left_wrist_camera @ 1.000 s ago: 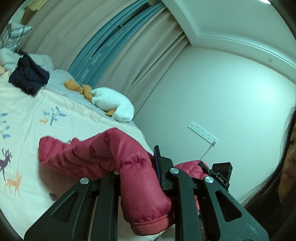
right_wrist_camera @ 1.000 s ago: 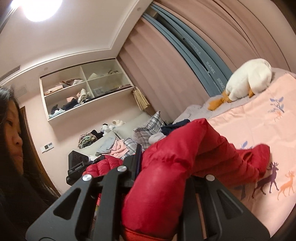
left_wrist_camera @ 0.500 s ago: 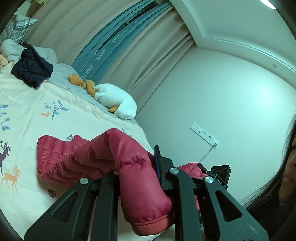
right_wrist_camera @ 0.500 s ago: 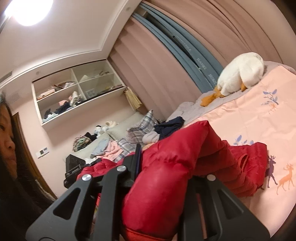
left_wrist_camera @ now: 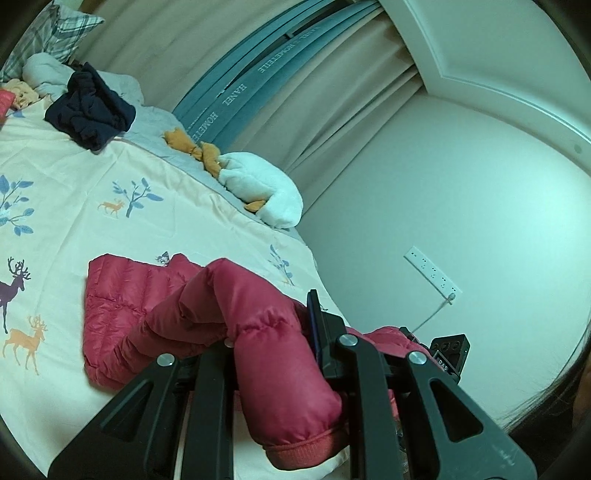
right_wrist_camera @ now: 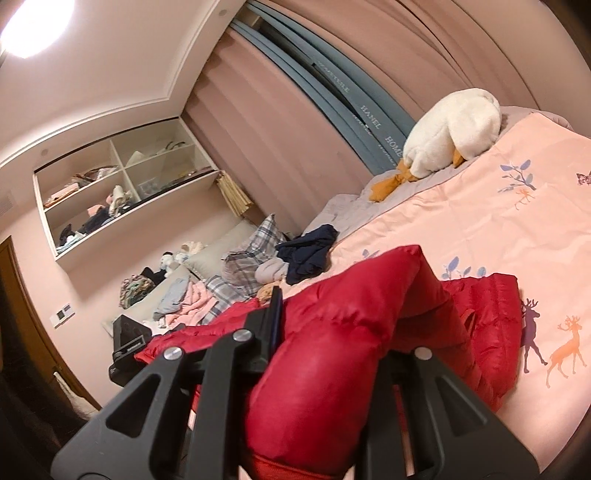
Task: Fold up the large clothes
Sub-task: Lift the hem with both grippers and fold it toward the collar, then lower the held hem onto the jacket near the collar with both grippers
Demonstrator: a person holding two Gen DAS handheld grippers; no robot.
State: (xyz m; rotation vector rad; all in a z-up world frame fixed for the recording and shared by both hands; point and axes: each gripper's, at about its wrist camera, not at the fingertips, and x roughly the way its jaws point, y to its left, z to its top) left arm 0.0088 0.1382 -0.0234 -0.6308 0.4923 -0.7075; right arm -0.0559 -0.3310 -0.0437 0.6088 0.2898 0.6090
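On the deer-print bedspread (left_wrist_camera: 74, 177) lies the red puffer jacket (left_wrist_camera: 122, 295), its quilted body flat on the cloth. Each sleeve rises off the bedspread into a claw: the left gripper (left_wrist_camera: 273, 347) is clenched on one sleeve near its ribbed cuff, the right gripper (right_wrist_camera: 332, 354) on the other. At the bedspread's far edge rest a white plush goose (right_wrist_camera: 450, 129) and a heap of navy clothing (left_wrist_camera: 92, 110).

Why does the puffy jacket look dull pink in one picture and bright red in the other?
Left wrist view: a cool, greenish cast dulls the red padded jacket. Right wrist view: a glaring round ceiling lamp and a warm pinkish cast brighten it. Both views: fisheye bending, dark corners.
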